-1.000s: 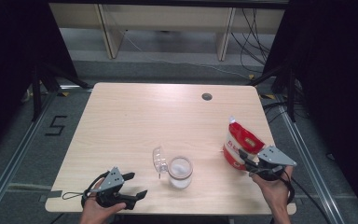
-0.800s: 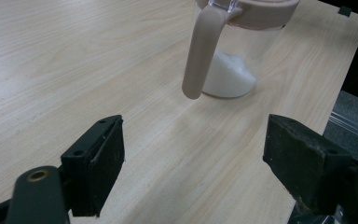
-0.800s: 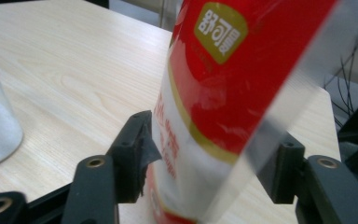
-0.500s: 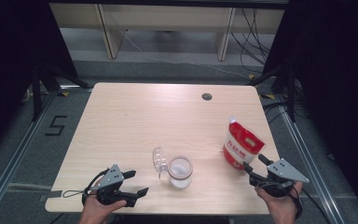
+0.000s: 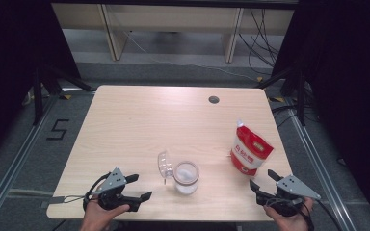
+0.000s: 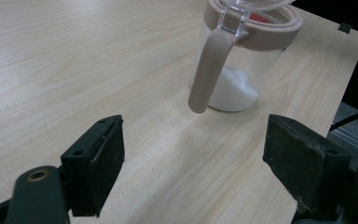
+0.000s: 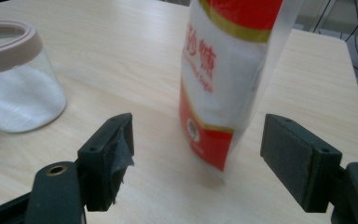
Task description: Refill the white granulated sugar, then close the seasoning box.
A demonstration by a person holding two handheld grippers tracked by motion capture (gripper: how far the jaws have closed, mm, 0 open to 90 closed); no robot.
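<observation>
A red and white pouch [image 5: 250,149] stands upright on its own at the right of the table; in the right gripper view the pouch [image 7: 228,79] is just ahead of the jaws. My right gripper [image 5: 261,179] [image 7: 198,140] is near the front edge. Its jaws have just been opening, and the pads touch nothing. A glass jar [image 5: 186,175] with a beige rim holds white powder, and its clear lid [image 5: 164,165] is flipped open. My left gripper [image 5: 142,186] [image 6: 196,140] stands open, short of the jar [image 6: 242,70] and its beige handle [image 6: 209,65].
The wooden table [image 5: 139,120] has a dark cable hole [image 5: 214,99] at the back right. Metal rails run along the floor on both sides. The jar [image 7: 14,84] also appears at the left in the right gripper view.
My right gripper has let go of the pouch and drawn back toward the table's front edge, its jaws spreading. The pouch stays standing. The left gripper has not moved.
</observation>
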